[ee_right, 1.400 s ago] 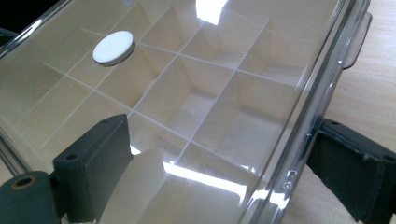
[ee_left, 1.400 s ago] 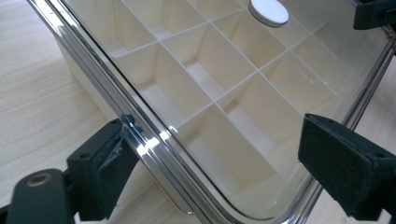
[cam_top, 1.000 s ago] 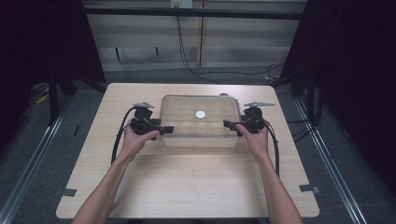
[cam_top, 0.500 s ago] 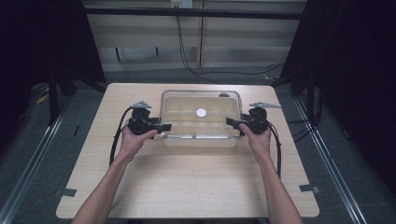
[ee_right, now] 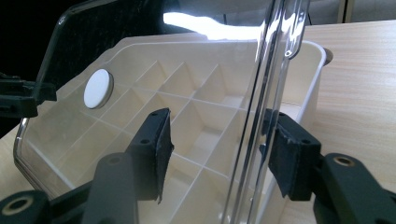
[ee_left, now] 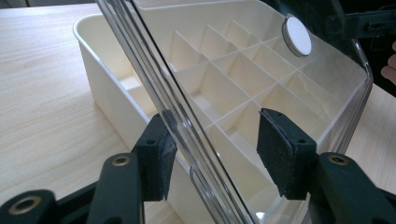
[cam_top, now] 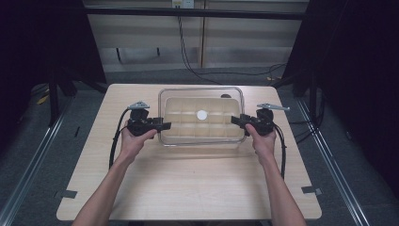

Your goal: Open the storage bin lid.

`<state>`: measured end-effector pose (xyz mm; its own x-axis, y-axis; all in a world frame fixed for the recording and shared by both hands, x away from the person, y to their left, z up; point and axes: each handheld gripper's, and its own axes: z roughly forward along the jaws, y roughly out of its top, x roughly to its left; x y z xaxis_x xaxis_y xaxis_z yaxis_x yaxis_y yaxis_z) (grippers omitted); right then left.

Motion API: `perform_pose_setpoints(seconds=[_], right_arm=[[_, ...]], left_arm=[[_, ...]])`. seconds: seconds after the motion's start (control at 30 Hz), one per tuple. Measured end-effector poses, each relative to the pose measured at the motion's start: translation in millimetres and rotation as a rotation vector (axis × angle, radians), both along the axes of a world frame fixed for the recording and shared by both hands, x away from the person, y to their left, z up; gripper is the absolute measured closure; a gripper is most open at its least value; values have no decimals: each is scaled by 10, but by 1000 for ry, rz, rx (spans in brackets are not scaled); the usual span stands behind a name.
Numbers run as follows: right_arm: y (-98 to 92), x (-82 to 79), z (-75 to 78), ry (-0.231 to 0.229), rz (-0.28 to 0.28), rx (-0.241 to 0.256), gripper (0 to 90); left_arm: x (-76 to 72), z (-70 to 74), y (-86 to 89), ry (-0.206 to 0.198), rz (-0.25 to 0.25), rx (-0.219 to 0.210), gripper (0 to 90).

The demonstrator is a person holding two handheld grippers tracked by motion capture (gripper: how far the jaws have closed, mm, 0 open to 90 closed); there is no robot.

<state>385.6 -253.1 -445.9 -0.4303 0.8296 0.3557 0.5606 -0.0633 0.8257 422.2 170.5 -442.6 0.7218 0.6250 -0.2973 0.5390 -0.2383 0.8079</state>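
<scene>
Left tongs at one short end of the clear lid, right tongs at the opposite end – lid spanning the whole space between them, above the cream box.

Seen from the left gripper view: left tongs spread, with the lid's edge passing between the two pads; edge close against one pad, well clear of the other. Not yet pinched.

Seen from the right gripper view: right tongs also spread, lid's edge running upright between the pads, nearer to one pad than to the other – gap visible on both sides.

Lid tilted over the box, not lying flat on its rim. White round disc on the lid, beyond the left tongs. Box divided into many small compartments, resting on the wooden surface just in front of both tongs.
</scene>
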Motion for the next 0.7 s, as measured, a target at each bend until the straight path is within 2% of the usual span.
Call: perform_pose_setpoints(seconds=[0.33,0.43,0.5,0.6,0.7], right_arm=[[-44,-95,53,-6,1,16,503],[-68,-132,72,-21,3,32,553],[-87,-161,87,-26,6,36,574],[-94,-210,98,-34,-2,32,582],[-126,-242,86,-41,0,51,607]], left_arm=[[-63,54,13,-26,3,-9,555],[-83,83,34,-36,-1,-20,590],[-98,101,36,-44,-5,-20,608],[-129,125,7,-58,-2,5,613],[-139,131,12,-59,-6,-4,626]])
